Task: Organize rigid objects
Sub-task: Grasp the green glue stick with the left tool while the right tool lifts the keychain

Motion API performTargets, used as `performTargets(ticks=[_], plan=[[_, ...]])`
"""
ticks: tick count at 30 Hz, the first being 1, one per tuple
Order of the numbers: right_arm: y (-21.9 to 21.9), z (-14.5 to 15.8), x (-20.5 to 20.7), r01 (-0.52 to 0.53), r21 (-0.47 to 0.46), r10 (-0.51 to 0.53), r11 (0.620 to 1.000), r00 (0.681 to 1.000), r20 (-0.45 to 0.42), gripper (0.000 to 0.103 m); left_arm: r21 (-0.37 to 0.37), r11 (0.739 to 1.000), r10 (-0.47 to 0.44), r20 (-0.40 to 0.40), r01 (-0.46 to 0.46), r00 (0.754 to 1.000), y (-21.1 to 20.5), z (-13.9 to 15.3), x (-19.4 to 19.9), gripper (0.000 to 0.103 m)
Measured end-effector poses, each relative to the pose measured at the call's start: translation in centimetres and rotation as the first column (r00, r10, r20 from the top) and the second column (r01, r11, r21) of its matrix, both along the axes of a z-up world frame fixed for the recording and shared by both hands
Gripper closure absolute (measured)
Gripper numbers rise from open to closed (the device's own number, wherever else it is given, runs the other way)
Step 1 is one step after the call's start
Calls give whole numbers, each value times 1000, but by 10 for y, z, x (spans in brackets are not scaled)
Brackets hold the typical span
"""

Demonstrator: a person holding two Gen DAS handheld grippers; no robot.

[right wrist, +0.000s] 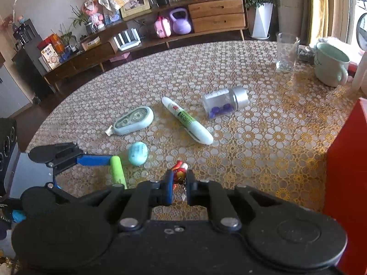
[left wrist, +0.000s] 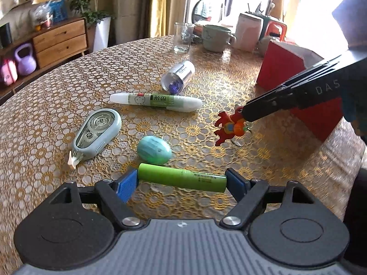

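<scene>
My left gripper [left wrist: 181, 181] is shut on a green tube [left wrist: 182, 177] by its two ends and holds it just above the table; the tube also shows in the right wrist view [right wrist: 117, 169]. My right gripper [right wrist: 178, 181] is shut on a red figure keychain [right wrist: 180, 170] and holds it above the table; the keychain also shows in the left wrist view [left wrist: 230, 127]. On the table lie a teal egg-shaped object [left wrist: 154, 150], a correction tape [left wrist: 97, 133], a white and green pen [left wrist: 156, 100] and a clear jar with a silver lid [left wrist: 177, 78].
A red box [left wrist: 296, 84] stands at the right, and shows at the right edge of the right wrist view [right wrist: 348, 160]. At the far side of the lace-covered round table [left wrist: 45, 105] stand a glass [left wrist: 183, 37], a pale green mug [left wrist: 215, 37] and a white container [left wrist: 248, 31].
</scene>
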State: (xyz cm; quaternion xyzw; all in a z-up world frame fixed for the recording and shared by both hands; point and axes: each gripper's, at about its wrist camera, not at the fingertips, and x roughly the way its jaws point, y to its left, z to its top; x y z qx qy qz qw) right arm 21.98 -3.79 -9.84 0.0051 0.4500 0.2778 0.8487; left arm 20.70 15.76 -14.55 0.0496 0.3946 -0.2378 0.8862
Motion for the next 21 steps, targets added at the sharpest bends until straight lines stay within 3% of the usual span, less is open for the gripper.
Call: performTargets(ticks=[11, 21], plan=[[-63, 57, -25, 35, 74, -41, 997, 996, 82, 93, 5, 997, 81, -22, -81, 996, -47, 58, -20, 21], [-131, 96, -45, 82, 101, -98, 991, 982, 159, 93, 15, 994, 107, 5, -107, 994, -121, 116, -30, 21]])
